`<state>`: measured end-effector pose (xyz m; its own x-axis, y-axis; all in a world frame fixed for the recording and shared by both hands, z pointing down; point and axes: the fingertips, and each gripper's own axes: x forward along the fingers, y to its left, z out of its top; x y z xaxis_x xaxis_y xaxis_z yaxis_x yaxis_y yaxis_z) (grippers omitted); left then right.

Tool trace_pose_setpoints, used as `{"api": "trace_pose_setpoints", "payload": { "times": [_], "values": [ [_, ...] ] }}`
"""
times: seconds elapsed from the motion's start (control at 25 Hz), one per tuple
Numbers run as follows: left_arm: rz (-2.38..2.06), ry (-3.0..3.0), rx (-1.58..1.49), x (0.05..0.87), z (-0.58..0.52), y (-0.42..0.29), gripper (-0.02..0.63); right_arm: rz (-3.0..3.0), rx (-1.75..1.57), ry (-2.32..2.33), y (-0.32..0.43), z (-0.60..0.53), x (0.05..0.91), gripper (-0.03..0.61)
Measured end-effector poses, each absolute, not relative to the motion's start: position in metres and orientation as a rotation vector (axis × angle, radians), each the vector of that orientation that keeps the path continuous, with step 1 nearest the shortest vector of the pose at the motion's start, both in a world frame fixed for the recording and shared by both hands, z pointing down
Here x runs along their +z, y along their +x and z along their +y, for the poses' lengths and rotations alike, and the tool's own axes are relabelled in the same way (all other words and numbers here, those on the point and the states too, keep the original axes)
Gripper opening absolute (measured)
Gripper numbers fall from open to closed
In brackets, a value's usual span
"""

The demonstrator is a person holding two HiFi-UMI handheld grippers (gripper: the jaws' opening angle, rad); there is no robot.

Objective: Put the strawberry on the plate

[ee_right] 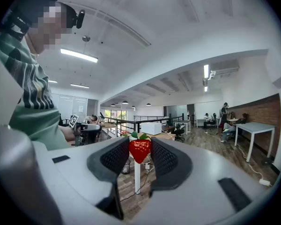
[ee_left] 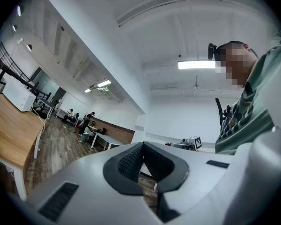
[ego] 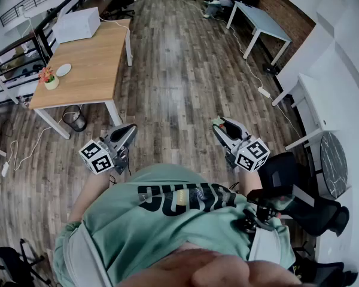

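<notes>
A red strawberry with green leaves sits pinched between the black pads of my right gripper, which is shut on it. In the head view the right gripper is held over the wooden floor in front of the person's body, with the strawberry at its tip. My left gripper hangs at the same height to the left. Its jaws meet at the tips with nothing between them. A small white plate lies on the wooden table far off at the upper left.
On that table also stand a white box and a small flower pot. A white-blue table stands at the back right, white furniture along the right. A black office chair is close by the person's right side.
</notes>
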<state>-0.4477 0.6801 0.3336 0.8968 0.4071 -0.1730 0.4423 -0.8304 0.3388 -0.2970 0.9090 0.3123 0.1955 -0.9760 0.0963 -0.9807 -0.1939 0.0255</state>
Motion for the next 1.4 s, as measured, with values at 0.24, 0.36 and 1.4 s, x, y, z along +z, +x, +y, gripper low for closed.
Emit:
{"api": "trace_pose_setpoints", "payload": {
  "times": [0.24,0.36,1.4],
  "values": [
    [0.624,2.696,-0.135,0.331,0.694,-0.453,0.002,-1.945,0.084,2.365,-0.302,0.922,0.313,0.149],
    [0.625,2.702,-0.133,0.329,0.697,-0.455,0.002,-1.949,0.078,2.373,-0.304,0.925,0.314,0.149],
    [0.789,2.665,-0.032,0.328,0.825,-0.359,0.002,-1.907,0.155,2.558,-0.236,1.065,0.335,0.149]
  ]
}}
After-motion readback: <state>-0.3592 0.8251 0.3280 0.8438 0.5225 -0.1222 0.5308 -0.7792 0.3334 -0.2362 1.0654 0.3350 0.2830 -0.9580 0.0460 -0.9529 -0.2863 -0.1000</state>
